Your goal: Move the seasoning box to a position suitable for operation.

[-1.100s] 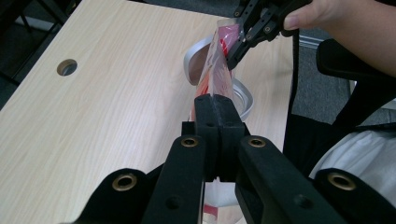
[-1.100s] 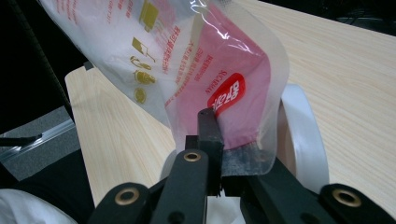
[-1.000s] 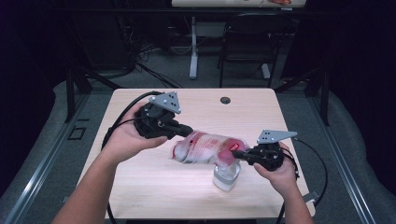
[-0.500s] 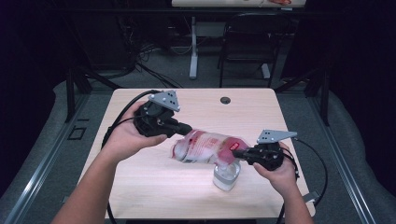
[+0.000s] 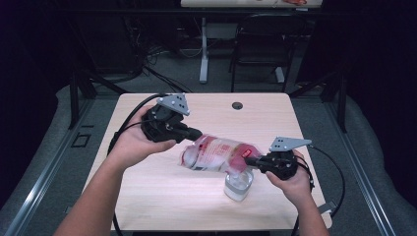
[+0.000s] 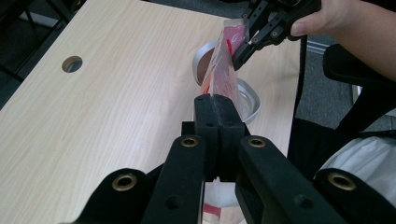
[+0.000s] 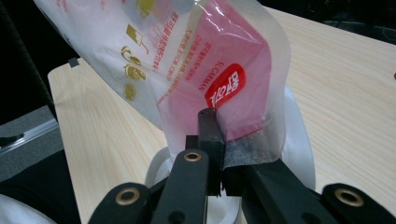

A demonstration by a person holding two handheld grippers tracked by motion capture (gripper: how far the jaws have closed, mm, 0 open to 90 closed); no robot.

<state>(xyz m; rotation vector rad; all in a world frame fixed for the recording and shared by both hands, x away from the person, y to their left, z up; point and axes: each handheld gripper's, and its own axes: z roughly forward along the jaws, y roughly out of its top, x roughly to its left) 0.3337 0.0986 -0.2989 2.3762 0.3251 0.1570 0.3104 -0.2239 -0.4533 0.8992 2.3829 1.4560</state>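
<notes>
Left gripper (image 5: 196,133) clamped on one end of pink-and-clear plastic pouch (image 5: 216,153). Pouch stretched in air above wooden table (image 5: 147,196), over clear round container (image 5: 238,186). Right gripper (image 5: 252,161) clamped on pouch's opposite end, directly above container.

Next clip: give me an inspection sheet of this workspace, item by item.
Surface: wooden table, round hole near far edge.
Job's things: pink-and-clear pouch held tilted over a clear jar.
Clutter: nothing seen.
Grippers: left hand-held gripper shut on the pouch's upper end; right hand-held gripper shut on its lower end.
Cables: black cable loops from the left; another trails right.
Surroundings: dark room, chair, grey floor.
</notes>
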